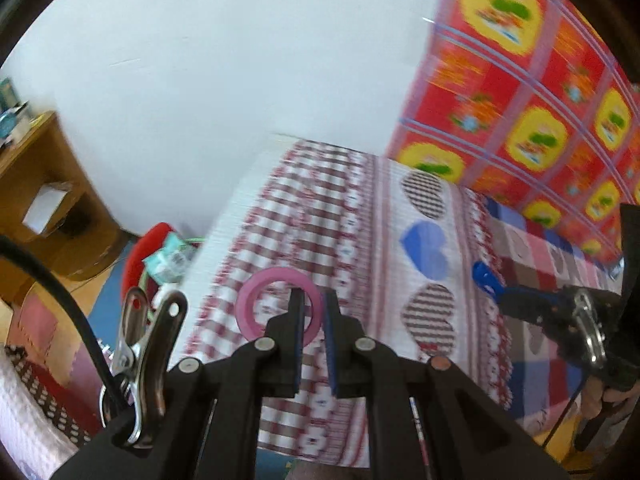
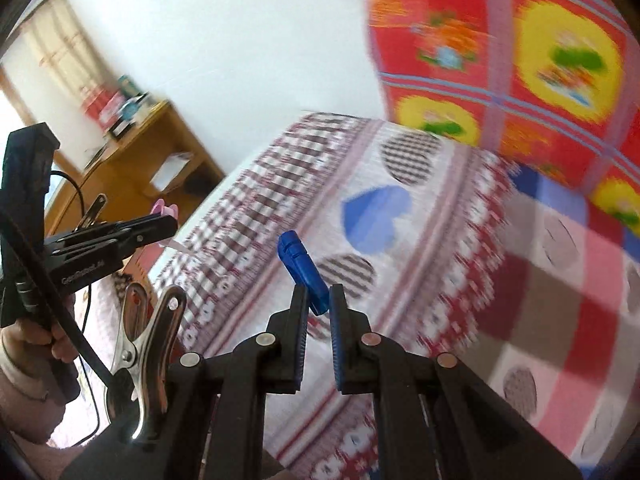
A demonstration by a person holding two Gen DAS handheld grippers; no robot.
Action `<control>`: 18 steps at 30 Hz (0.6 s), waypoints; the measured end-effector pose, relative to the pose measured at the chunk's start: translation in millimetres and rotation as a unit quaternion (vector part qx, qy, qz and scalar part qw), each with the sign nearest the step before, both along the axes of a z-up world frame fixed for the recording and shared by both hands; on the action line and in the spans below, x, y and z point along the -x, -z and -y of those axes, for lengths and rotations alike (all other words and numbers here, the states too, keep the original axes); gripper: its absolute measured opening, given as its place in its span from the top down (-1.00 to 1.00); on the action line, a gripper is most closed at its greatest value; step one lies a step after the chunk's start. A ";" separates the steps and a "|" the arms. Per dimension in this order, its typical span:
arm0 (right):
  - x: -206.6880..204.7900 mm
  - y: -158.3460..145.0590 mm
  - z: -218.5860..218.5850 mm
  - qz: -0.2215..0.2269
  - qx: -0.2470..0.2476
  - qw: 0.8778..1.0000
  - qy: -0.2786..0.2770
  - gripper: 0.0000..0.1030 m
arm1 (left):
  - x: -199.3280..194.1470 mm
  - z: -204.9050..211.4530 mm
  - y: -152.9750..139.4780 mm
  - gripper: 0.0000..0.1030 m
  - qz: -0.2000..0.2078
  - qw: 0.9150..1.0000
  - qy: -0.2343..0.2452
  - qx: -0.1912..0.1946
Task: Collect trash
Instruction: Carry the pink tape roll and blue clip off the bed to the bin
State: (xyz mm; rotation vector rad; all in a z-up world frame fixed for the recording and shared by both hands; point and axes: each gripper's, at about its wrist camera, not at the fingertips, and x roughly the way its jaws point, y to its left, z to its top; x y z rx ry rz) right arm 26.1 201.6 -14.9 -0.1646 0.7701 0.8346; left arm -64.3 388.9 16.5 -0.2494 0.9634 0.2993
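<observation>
While the left claw (image 1: 312,300) pinches a pink ring (image 1: 279,304) and the right claw (image 2: 318,298) grips what seems a blue clip (image 2: 302,270), both thinly held, either could slip onto the bed (image 2: 420,240)

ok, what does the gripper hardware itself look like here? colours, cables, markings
Both grippers, left and right, are matte black with blue ribbed finger pads and silver pivot pins. A metal spring clip sits beside each. A black cable trails from the left, which bears white lettering.
</observation>
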 end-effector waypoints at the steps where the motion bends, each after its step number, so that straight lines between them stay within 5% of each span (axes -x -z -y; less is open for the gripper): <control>1: -1.4 -1.4 -6.8 0.001 0.000 1.000 -0.007 0.78 | 2.0 -8.0 -0.8 0.82 0.000 1.000 -0.009 -0.003; 11: -5.4 -11.9 -96.7 0.011 0.016 0.997 -0.076 0.78 | 15.6 -99.4 -1.2 0.82 0.001 0.998 -0.066 -0.017; 18: -8.5 -12.9 -171.0 0.000 0.010 0.997 -0.072 0.78 | 16.4 -166.4 16.9 0.82 -0.015 0.999 -0.051 -0.013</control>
